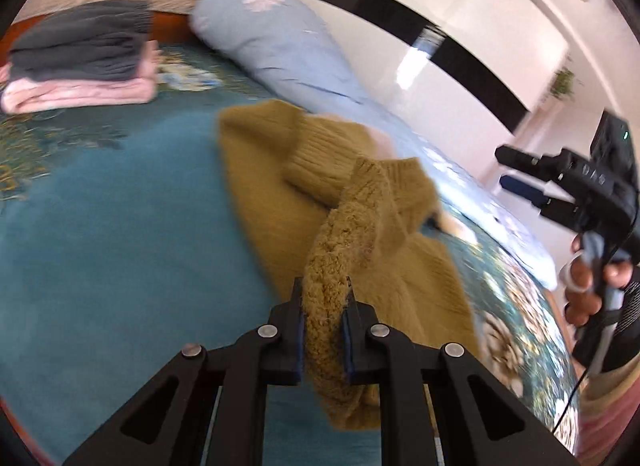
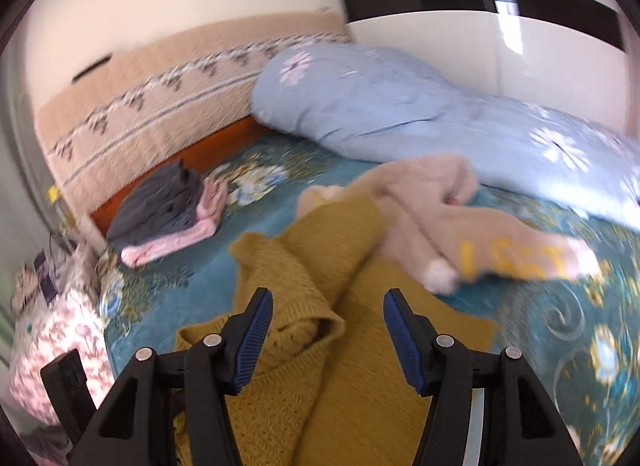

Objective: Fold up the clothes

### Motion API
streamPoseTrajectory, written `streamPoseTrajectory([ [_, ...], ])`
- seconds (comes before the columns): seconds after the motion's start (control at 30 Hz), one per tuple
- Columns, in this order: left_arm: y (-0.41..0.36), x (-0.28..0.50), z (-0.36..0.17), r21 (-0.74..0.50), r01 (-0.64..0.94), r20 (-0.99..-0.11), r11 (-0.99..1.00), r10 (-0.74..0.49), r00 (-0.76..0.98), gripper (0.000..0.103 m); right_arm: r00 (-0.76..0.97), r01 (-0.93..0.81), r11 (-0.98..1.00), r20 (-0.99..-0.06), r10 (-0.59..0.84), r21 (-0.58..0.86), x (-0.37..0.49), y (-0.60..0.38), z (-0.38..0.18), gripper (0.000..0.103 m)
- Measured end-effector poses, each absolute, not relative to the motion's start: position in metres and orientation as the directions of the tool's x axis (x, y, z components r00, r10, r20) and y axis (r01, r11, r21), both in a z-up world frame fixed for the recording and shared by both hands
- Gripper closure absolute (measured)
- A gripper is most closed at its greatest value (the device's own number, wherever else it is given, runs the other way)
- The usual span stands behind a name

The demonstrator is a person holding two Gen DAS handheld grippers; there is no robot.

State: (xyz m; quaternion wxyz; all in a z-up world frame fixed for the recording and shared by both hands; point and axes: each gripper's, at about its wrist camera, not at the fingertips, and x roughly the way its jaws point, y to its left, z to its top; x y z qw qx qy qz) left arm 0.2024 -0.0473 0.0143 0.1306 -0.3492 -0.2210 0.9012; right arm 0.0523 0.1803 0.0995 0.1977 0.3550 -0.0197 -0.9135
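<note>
Two hand-held grippers: one per hand, both above a bed with a teal flowered cover (image 1: 100,205).
Open room, left side: bare bed cover stretches ahead-left of the left hand-held gripper (image 1: 325,306), up to a folded stack.
Folded stack: grey garment (image 1: 80,41) on top of a pink garment (image 1: 76,95), far ahead-left of the left hand-held gripper, just before the orange bed edge (image 1: 168,25).
Far boundary: a beige headboard cover (image 2: 152,105) stands beyond the orange bed edge.
Right boundary: a pale blue duvet (image 2: 400,113) lies bunched ahead-right of both hand-held grippers, along the far side of the bed.
Left hand-held gripper, state: clenched on a fuzzy strip of the mustard sweater (image 1: 280,193); the strip fills the gap between the blue pads and hangs out below them.
Mustard sweater, position: spread on the bed directly ahead of the left hand-held gripper, with a ribbed part folded over on top; in the right wrist view it lies under and ahead of the fingers.
Right hand-held gripper (image 2: 328,330), state: released, jaws wide apart, nothing between the pads; it hovers above a raised fold of the sweater.
Beige garment (image 2: 460,234): crumpled ahead-right of the right hand-held gripper, touching the sweater's far edge; yellow print visible, blurred.
Person's hand (image 1: 588,282): grips the right hand-held gripper's handle, seen far right of the left one.
</note>
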Motion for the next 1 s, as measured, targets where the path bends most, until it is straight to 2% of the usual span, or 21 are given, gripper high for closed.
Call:
streamPoseTrajectory([
  [0.2, -0.066, 0.192, -0.008, -0.539, 0.043, -0.651, -0.841, 0.383, -0.655, 0.089, -0.513, 0.498, -0.867, -0.801, -0.309, 0.016, 0.014, 0.063, 0.086, 0.041],
  [0.4, -0.071, 0.194, -0.018, -0.586, 0.063, -0.65, -0.808, 0.422, -0.631, 0.089, -0.357, 0.613, -0.776, -0.928, -0.105, -0.148, -0.005, -0.017, 0.036, 0.042],
  [0.57, -0.074, 0.192, -0.021, -0.614, 0.058, -0.64, -0.787, 0.454, -0.62, 0.089, -0.283, 0.609, -0.739, -0.949, 0.136, -0.288, -0.023, -0.031, -0.008, 0.041],
  [0.67, -0.073, 0.19, -0.023, -0.619, 0.056, -0.642, -0.784, 0.463, -0.612, 0.089, -0.236, 0.598, -0.748, -0.955, 0.179, -0.288, -0.028, -0.022, -0.026, 0.039],
  [0.87, -0.072, 0.188, -0.024, -0.615, 0.051, -0.644, -0.787, 0.464, -0.608, 0.088, -0.272, 0.568, -0.75, -0.937, 0.218, -0.339, -0.03, -0.013, -0.039, 0.039],
  [0.93, -0.075, 0.189, -0.027, -0.612, 0.048, -0.645, -0.789, 0.462, -0.609, 0.088, -0.285, 0.554, -0.754, -0.931, 0.227, -0.353, -0.031, -0.01, -0.042, 0.042],
  [0.97, -0.076, 0.19, -0.027, -0.611, 0.047, -0.645, -0.79, 0.462, -0.609, 0.088, -0.291, 0.547, -0.756, -0.928, 0.231, -0.36, -0.031, -0.009, -0.044, 0.049],
  [1.0, -0.077, 0.19, -0.028, -0.609, 0.046, -0.645, -0.792, 0.461, -0.609, 0.088, -0.294, 0.522, -0.773, -0.927, 0.234, -0.361, -0.034, -0.004, -0.042, 0.062],
])
